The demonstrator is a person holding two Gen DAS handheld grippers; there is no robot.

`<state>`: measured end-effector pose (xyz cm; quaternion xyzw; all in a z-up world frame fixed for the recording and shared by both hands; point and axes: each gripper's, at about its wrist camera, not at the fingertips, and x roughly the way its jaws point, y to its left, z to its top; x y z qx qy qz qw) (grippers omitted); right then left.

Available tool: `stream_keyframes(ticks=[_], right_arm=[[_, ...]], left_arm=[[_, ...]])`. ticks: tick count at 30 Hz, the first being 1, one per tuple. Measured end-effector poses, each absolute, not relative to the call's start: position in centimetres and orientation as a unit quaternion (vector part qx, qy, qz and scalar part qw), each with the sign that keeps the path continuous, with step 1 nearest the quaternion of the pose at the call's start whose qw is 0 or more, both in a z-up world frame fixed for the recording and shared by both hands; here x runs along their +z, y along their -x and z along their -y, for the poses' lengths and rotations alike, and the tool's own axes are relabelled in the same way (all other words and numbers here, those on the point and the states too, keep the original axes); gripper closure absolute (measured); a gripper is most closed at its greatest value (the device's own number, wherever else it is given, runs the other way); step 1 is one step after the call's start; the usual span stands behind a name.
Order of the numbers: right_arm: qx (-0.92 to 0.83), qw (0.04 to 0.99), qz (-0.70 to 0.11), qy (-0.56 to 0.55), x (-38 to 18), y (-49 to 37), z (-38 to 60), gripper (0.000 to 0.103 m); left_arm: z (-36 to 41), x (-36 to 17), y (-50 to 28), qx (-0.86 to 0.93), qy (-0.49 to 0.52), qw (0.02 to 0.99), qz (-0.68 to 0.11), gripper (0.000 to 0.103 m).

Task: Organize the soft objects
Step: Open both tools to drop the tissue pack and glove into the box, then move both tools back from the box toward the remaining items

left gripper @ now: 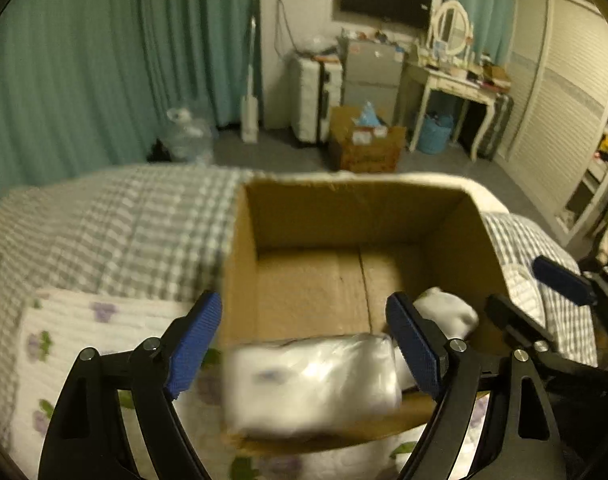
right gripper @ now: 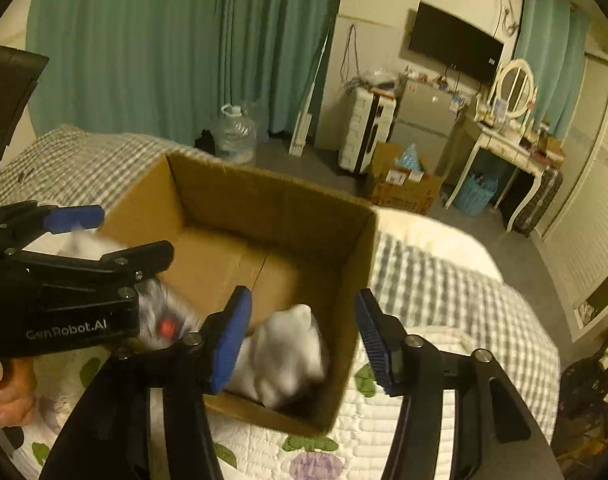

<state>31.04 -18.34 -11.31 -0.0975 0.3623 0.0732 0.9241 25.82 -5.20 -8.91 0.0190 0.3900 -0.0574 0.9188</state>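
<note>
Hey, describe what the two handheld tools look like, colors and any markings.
Both tools, left tool and right tool, have black metal frames with silver bolts and ribbed blue pads. The left one's body reads "GenRobot.AI" in white. A bare hand grips it; no cables visible.

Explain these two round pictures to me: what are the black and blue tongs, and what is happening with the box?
A person holds two hand-operated claws, each with a camera looking along its blue fingers. The left claw fills one picture, the right claw the other. Both are open. A cardboard box sits on a bed with a checked blanket and a flowered quilt. A blurred white plastic-wrapped packet lies between the left claw's fingers, apparently dropping toward the box; no pad visibly grips it. A white soft bundle already lies inside.
</note>
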Motion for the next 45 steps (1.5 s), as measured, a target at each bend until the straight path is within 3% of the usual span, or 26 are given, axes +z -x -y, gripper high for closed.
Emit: stream_keyframes(ticks=[3,7,11,15,22,28,45], right_arm=[[0.072,0.93,-0.347,0.094,-9.4,-29.7,18.4,0.048],[0.066,0.942,-0.315,0.093,-5.8,-27.1,18.4,0.039],[0.064,0.953,-0.281,0.087,-1.9,-24.0,18.2,0.035],[0.065,0.963,-0.249,0.075,2.0,-20.3,18.4,0.028],[0.047,0.977,-0.198,0.068,6.7,-14.2,18.4,0.008],[0.055,0.983,-0.174,0.032,9.3,-9.5,19.4,0.0],[0.07,0.987,-0.142,0.026,11.1,1.0,20.3,0.0]], left_arm=[[4.6,-6.3,-24.3,-0.055,-0.021,0.931,-0.361,0.018],[3.4,-2.7,-21.8,-0.052,-0.007,0.945,-0.324,0.017],[1.9,0.6,-18.9,-0.042,0.002,0.957,-0.286,0.005],[0.8,3.6,-15.4,-0.034,0.0,0.969,-0.243,0.001],[-0.6,7.1,-9.9,-0.017,-0.017,0.98,-0.196,0.001],[-1.5,8.4,-6.1,-0.021,-0.015,0.981,-0.19,0.0],[-0.3,6.3,-0.7,0.016,-0.042,0.987,-0.154,0.0]])
